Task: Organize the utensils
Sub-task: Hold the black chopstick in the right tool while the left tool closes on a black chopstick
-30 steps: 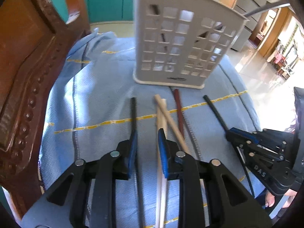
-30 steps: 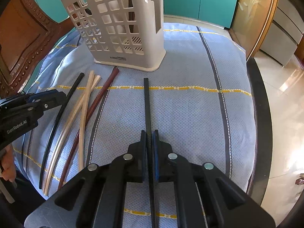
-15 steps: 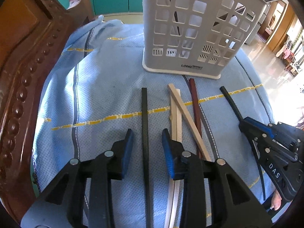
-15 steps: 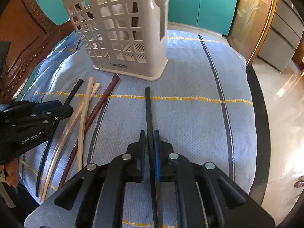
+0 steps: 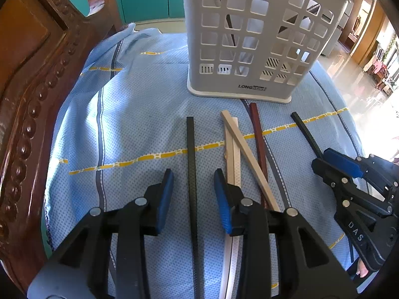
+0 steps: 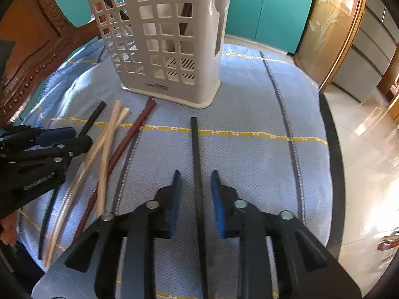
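A white slotted utensil holder (image 5: 256,39) stands on the blue cloth, also in the right wrist view (image 6: 169,44), with dark sticks inside. Loose chopsticks lie in front of it. My left gripper (image 5: 193,196) is open, its jaws either side of a black chopstick (image 5: 190,154). Right of it lie two beige chopsticks (image 5: 239,144) and a dark red one (image 5: 258,137). My right gripper (image 6: 195,199) is open around another black chopstick (image 6: 197,154), which lies on the cloth. That gripper also shows in the left wrist view (image 5: 334,165).
A carved wooden chair back (image 5: 32,79) rises close on the left. The cloth-covered table edge (image 6: 331,154) drops to the tiled floor on the right. Teal cabinets (image 6: 269,12) stand behind.
My right gripper has opened and released its black chopstick, which lies on the cloth. My left gripper has shifted right so its jaws straddle the left black chopstick, and opened wider.
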Action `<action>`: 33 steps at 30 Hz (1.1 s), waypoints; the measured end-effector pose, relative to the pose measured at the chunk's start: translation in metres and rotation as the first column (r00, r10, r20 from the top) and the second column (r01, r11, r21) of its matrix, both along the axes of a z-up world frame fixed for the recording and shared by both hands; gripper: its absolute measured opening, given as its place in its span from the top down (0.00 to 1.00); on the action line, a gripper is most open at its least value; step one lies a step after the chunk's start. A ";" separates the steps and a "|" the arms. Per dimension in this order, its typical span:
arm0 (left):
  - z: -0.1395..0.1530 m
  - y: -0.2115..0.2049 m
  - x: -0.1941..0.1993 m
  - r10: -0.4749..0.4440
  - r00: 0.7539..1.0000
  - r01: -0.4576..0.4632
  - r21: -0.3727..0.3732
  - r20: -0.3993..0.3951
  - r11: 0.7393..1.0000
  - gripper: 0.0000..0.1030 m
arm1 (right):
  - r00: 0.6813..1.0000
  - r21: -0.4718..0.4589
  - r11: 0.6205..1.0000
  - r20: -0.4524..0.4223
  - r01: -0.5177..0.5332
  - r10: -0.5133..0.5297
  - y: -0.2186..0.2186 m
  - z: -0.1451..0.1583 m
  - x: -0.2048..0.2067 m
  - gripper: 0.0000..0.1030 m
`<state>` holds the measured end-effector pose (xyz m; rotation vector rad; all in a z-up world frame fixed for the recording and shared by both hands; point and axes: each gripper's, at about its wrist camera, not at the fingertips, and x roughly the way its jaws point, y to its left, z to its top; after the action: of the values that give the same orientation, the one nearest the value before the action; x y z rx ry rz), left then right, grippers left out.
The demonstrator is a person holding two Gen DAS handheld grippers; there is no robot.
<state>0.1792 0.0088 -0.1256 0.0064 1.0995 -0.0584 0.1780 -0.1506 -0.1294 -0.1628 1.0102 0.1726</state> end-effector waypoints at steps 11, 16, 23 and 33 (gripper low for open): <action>-0.001 0.000 0.003 0.003 1.000 -0.003 0.009 0.001 1.000 0.61 | 1.000 0.015 1.000 0.002 0.014 -0.014 -0.003 0.000 0.003 0.71; -0.001 -0.001 0.003 0.003 1.000 -0.003 0.009 0.001 1.000 0.60 | 1.000 0.029 1.000 0.024 0.009 -0.010 -0.001 -0.001 0.008 0.70; -0.001 0.000 0.004 0.008 1.000 -0.008 0.007 0.000 1.000 0.56 | 0.999 0.026 1.000 0.039 0.008 -0.009 0.004 -0.002 0.013 0.70; -0.003 0.002 0.004 0.013 1.000 -0.013 0.010 0.003 1.000 0.52 | 0.999 0.026 1.000 0.040 0.008 -0.009 0.005 -0.002 0.013 0.70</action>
<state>0.1830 0.0112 -0.1285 0.0088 1.0972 -0.0415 0.1906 -0.1455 -0.1317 -0.1380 0.9683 0.1743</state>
